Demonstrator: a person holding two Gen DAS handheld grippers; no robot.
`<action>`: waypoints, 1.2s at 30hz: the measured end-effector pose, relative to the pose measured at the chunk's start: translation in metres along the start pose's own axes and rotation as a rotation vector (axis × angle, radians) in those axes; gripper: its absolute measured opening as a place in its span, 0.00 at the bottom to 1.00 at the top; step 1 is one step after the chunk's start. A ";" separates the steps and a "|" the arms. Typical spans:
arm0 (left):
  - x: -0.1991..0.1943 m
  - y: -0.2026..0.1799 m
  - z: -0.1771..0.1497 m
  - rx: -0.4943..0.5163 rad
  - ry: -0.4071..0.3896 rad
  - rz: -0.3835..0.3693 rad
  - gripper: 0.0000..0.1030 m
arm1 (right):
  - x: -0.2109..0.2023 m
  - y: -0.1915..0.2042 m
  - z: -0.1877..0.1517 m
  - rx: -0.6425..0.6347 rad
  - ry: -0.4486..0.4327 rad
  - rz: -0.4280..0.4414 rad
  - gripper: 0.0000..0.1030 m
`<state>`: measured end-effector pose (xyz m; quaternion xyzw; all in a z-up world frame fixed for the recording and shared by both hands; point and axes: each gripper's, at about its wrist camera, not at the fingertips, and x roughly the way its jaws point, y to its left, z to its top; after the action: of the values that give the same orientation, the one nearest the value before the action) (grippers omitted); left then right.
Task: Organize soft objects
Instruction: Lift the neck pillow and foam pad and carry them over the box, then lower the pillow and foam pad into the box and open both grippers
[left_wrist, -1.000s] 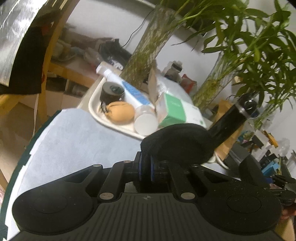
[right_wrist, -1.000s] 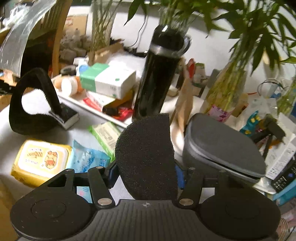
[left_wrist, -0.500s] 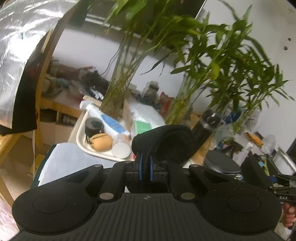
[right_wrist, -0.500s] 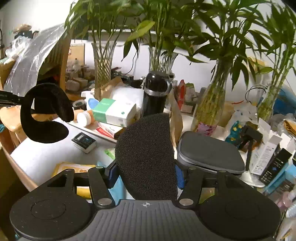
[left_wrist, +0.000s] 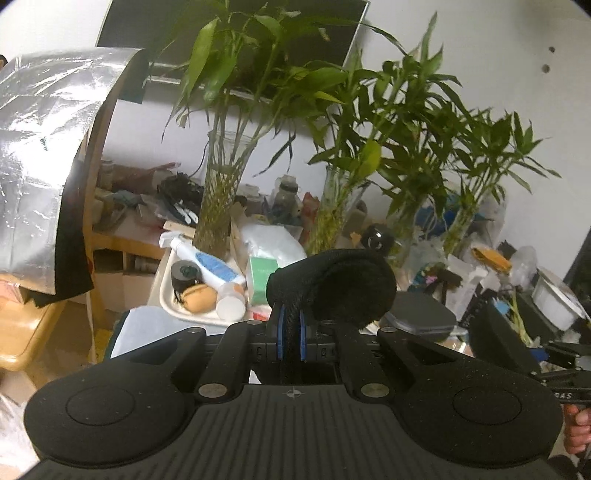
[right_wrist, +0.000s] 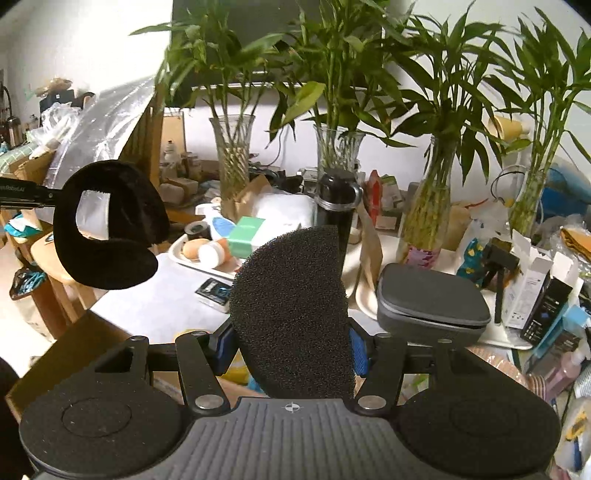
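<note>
My left gripper (left_wrist: 289, 334) is shut on black fuzzy earmuffs (left_wrist: 343, 284), pinching the band between its blue pads and holding them up in the air. The earmuffs also show in the right wrist view (right_wrist: 107, 225), hanging at the left above the table's edge. My right gripper (right_wrist: 291, 343) is shut on a black half-round foam sponge (right_wrist: 291, 310), held upright well above the table.
A white tray (right_wrist: 184, 254) holds a bottle, an egg-like ball and a green box (right_wrist: 245, 236). A black flask (right_wrist: 338, 206), glass vases of bamboo (right_wrist: 232, 147), a grey zip case (right_wrist: 432, 299), small boxes and packets crowd the table.
Both grippers have risen and pulled back from the table with their objects. The table and its clutter now look smaller and farther off.
</note>
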<state>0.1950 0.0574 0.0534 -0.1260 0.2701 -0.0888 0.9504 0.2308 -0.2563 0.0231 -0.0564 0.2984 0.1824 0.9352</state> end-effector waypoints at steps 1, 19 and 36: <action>-0.004 -0.003 0.001 0.004 0.010 -0.003 0.08 | -0.004 0.001 -0.001 0.003 0.000 0.004 0.60; -0.036 -0.054 -0.031 0.045 0.235 -0.131 0.08 | -0.055 0.019 -0.030 0.023 -0.013 0.056 0.60; -0.029 -0.068 -0.075 0.240 0.334 -0.023 0.49 | -0.062 0.022 -0.057 0.092 0.042 0.086 0.60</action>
<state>0.1238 -0.0153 0.0254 0.0013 0.4100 -0.1509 0.8995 0.1449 -0.2669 0.0130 -0.0044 0.3280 0.2073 0.9217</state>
